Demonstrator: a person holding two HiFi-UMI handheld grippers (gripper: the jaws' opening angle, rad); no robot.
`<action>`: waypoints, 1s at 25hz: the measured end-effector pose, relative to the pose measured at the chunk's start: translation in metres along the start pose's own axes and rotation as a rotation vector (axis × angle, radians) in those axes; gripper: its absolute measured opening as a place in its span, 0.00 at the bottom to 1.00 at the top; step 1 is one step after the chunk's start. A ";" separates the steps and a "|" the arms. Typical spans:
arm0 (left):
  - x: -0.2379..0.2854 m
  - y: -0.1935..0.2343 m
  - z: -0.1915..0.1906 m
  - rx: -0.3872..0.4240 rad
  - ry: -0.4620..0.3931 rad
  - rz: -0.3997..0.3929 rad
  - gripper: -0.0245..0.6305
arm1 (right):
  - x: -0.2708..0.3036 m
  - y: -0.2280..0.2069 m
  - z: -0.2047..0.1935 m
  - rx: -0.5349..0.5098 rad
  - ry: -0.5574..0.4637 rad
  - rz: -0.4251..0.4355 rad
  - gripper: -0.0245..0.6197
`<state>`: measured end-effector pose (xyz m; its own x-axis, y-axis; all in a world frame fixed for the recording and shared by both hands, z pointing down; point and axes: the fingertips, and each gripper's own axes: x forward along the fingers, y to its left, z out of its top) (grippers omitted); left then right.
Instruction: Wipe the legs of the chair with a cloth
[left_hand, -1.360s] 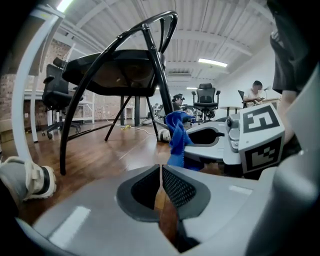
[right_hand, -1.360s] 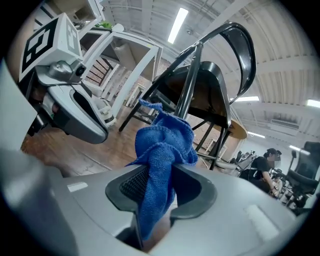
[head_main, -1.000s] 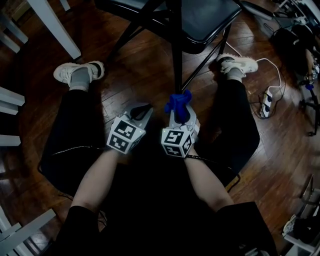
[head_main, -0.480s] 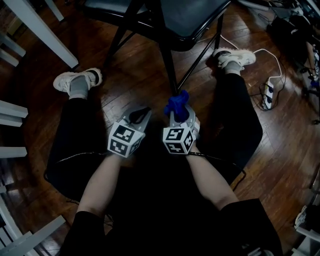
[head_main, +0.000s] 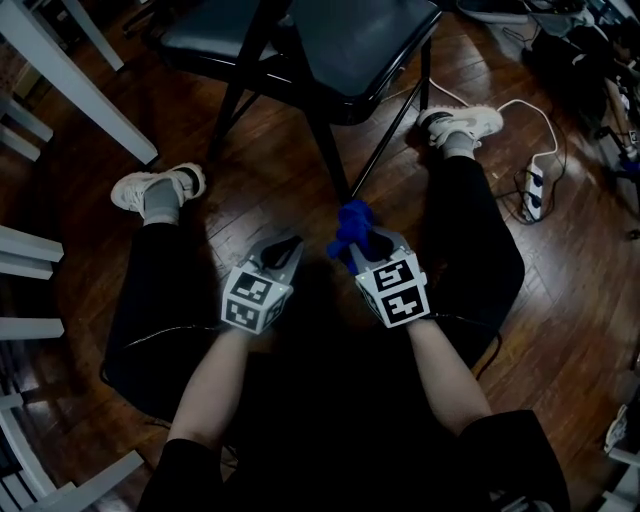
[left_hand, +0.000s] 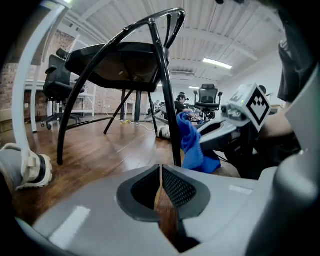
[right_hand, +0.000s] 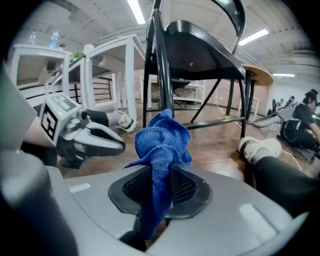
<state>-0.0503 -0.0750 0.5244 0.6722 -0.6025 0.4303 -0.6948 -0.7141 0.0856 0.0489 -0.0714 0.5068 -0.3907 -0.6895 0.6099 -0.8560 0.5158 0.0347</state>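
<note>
Head view first: where is the cloth?

The blue cloth (head_main: 349, 221) is bunched at the tip of the right gripper (head_main: 356, 240). It sits low over the wooden floor (head_main: 262, 180), right at the foot of the chair leg (head_main: 327, 150) nearest the person.

Is it actually on the leg?

Just beside it. In the left gripper view the cloth hangs against the right side of that black leg, but I cannot tell whether it presses on the metal.

How is the cloth held?

The right gripper view shows both pads clenched on it. A blue tail runs down between the jaws and a ruffled bunch stands up above them.

And the left gripper (head_main: 284, 246)?

Its jaws are drawn together with nothing in them; only a thin slit shows between the pads. It hovers just left of the right gripper, near it but apart, pointing toward the same leg.

Where does the chair (head_main: 355, 42) stand?

On the floor ahead of the person, whose legs are spread to either side of it, with a pale sneaker (head_main: 158, 188) out to the left. A white power strip (head_main: 536, 188) with its cable lies on the floor to the right.
</note>
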 end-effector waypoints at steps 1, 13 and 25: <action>0.000 0.000 0.000 -0.001 -0.002 0.000 0.07 | -0.011 -0.001 0.010 -0.003 -0.026 0.028 0.18; -0.002 -0.002 -0.003 -0.015 0.009 -0.011 0.07 | -0.062 -0.019 0.170 0.131 -0.397 0.431 0.19; 0.004 0.002 -0.013 -0.103 0.026 -0.021 0.07 | -0.050 -0.038 0.182 0.227 -0.489 0.509 0.19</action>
<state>-0.0527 -0.0744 0.5378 0.6810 -0.5776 0.4502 -0.7041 -0.6854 0.1857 0.0393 -0.1492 0.3312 -0.8186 -0.5683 0.0829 -0.5571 0.7507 -0.3552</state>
